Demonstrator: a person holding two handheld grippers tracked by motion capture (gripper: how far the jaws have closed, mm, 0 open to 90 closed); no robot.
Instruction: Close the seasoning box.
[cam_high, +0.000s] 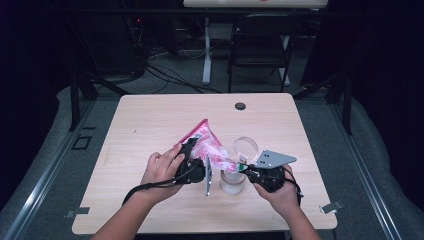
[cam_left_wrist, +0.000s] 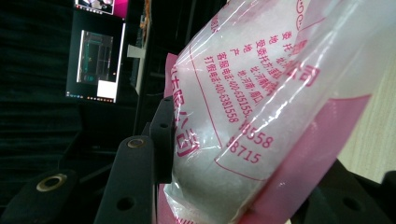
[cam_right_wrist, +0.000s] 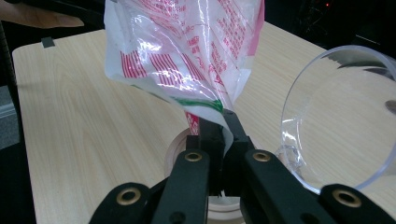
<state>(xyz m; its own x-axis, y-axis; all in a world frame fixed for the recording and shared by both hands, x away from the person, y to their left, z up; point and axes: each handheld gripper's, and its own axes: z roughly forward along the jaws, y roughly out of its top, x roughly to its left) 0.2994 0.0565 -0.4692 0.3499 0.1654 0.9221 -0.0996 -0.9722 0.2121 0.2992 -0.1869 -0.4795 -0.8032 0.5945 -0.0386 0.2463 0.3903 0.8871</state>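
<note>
Bag (cam_high: 204, 145) being held over jar (cam_high: 232, 182): left gripper (cam_high: 192, 150) fingers squeezing its fat middle, right gripper (cam_right_wrist: 215, 133) fingers pinching its corner. Next: tipping bag, pouring slowly.

Lab or studio: black curtains (cam_high: 30, 60), floor cables (cam_high: 165, 75), folding chair (cam_high: 260, 45), monitor (cam_left_wrist: 95, 63)

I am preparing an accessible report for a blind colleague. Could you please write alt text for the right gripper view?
The right gripper has its two black jaws shut on the lower corner of a pink and white printed plastic bag, held above a round container on a light wooden table. A clear round lid stands at the right.
</note>
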